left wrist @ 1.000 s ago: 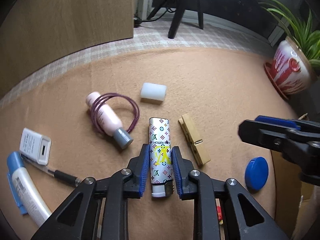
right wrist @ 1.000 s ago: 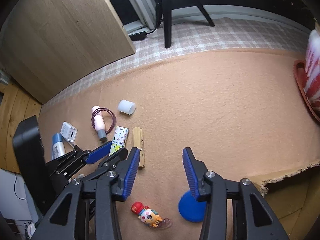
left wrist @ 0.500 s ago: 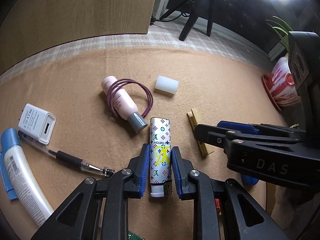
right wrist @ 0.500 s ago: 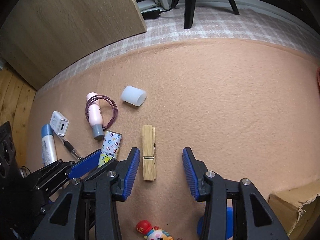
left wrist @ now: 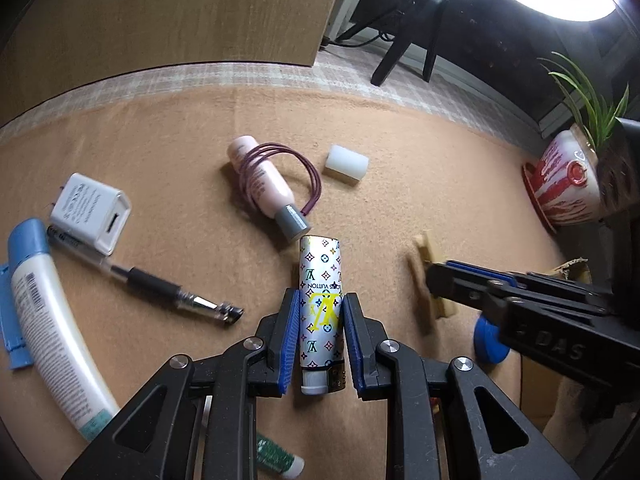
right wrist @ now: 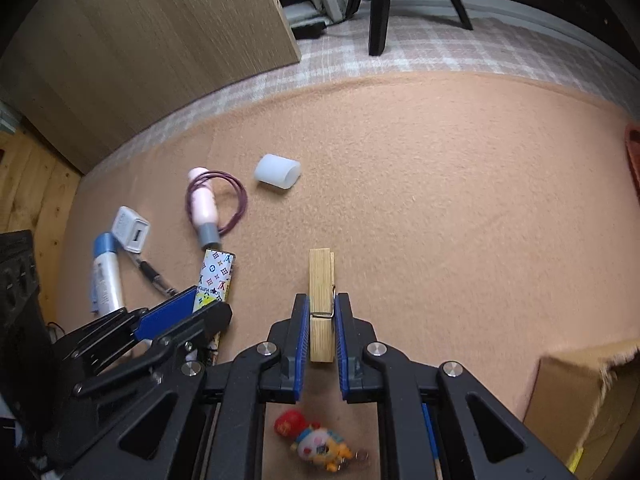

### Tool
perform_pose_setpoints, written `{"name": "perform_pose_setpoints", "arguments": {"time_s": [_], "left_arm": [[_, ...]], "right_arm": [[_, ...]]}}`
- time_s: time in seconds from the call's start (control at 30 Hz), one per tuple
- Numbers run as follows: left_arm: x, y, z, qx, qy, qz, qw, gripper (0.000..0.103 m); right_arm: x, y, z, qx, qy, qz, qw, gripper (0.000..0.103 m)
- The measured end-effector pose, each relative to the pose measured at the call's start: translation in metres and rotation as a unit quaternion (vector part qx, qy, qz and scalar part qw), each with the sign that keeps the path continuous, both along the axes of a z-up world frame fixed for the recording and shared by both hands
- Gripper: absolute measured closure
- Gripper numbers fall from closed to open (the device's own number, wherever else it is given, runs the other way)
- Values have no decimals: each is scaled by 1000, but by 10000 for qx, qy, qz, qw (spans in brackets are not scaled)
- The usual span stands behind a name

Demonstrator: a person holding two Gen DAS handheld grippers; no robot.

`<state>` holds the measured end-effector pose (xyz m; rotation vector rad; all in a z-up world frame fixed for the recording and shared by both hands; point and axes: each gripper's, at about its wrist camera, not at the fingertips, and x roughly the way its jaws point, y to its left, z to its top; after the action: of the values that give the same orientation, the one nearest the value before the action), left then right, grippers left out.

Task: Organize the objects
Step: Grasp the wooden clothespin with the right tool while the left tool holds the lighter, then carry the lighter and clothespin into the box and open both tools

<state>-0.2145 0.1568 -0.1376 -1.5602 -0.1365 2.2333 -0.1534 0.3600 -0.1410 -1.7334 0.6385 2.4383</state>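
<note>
Everything lies on the wide tan felt mat, with a brown cardboard box at its near right corner, likely where things go. My left claw pinches the white lighter printed with coloured monograms across its lower half, pads flat on both sides. My right claw is closing around the pale wooden clothespin, blue pads at its sides near the wire spring. To do this well I squeeze below the spring so the peg doesn't open, keep it centred, then lift straight up.
</note>
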Motion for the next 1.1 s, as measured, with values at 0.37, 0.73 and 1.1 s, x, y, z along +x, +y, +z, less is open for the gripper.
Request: {"name": "perform_pose_setpoints", "arguments": {"time_s": [0.37, 0.73, 1.1], "left_arm": [[32, -7, 46, 341, 375, -133, 9986, 80], [81, 91, 89, 776, 651, -1231, 9872, 80], [129, 201, 88, 819, 567, -2162, 9713, 80]], "right_arm": [[80, 9, 64, 76, 689, -140, 9975, 92], [188, 77, 79, 515, 716, -1137, 9896, 92], [244, 112, 61, 390, 511, -1679, 9837, 92]]}}
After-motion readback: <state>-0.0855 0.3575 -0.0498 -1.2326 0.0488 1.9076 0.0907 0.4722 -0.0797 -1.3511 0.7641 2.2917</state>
